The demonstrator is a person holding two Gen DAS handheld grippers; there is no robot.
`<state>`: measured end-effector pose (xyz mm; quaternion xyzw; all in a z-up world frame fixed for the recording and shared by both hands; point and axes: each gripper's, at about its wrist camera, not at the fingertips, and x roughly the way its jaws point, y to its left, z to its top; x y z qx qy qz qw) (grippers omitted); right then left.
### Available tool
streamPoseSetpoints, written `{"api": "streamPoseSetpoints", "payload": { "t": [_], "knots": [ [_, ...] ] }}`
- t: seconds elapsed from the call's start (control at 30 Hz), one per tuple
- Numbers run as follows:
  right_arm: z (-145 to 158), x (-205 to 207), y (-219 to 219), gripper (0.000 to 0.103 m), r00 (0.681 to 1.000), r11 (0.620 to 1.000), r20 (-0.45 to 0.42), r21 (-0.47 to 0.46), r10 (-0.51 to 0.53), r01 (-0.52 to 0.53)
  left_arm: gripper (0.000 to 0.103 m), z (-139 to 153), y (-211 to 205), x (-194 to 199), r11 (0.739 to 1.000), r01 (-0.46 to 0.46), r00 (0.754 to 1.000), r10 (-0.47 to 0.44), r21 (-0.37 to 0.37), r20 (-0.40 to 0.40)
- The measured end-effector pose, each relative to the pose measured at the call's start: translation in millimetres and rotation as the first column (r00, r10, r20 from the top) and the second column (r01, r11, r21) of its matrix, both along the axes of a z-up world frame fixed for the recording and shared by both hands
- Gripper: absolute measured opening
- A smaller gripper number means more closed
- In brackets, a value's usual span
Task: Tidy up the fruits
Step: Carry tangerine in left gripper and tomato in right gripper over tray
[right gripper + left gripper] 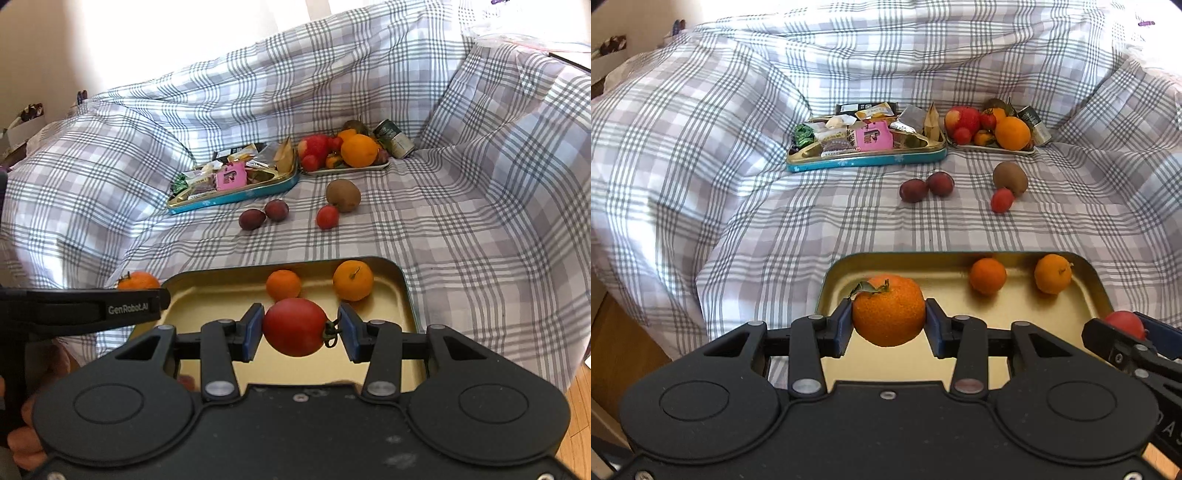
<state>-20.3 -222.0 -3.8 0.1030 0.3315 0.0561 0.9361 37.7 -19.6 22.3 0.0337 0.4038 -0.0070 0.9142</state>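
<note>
Plaid bedsheet (738, 206), grey-and-white, rumpled, serving as work surface.

Item 1: gold tin tray (1086, 280), near edge, holding two small oranges (988, 276) (1052, 274) along its far side.

Item 2: left gripper (888, 325), jaws closed part-way on a leafy mandarin (888, 309), held above the tray's left end.

Item 3: right gripper (295, 328), jaws likewise closed on a red tomato (294, 326), stem to the right, above the tray's middle.

Step in hand, by my reading: both fruits at delivery. Next move calls for lowering each to bare tray floor and opening, clear of the two oranges, which may roll.

Remaining loose on sheet: two plums (913, 190) (940, 183), touching; kiwi (1010, 178) with small tomato (1002, 200) just beside.

Beyond: teal snack tin (864, 160) of wrapped sweets; fruit plate (993, 147), heaped; a can (1036, 123) behind it.
</note>
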Motion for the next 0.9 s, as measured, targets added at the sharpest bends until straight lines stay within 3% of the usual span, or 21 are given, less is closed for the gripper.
{"api": "streamPoseSetpoints", "payload": {
  "t": [0.23, 0.5, 0.9],
  "knots": [
    [10.9, -19.4, -1.2, 0.046, 0.999, 1.0, 0.037, -0.001, 0.006, -0.006, 0.05, -0.1, 8.1, -20.3, 1.0, -0.014, 1.0, 0.015, -0.027, 0.007],
    [3.2, -14.2, -4.3, 0.046, 1.0, 1.0, 0.005, -0.004, -0.016, 0.016, 0.05, -4.0, 17.1, -24.7, 0.999, -0.031, 1.0, 0.031, -0.045, 0.001],
    [-4.7, -10.9, -8.6, 0.046, 0.999, 0.999, -0.018, -0.013, -0.035, 0.035, 0.05, -12.2, 10.1, -11.2, 0.998, -0.054, 0.999, 0.054, 0.022, -0.001]
  ]
}}
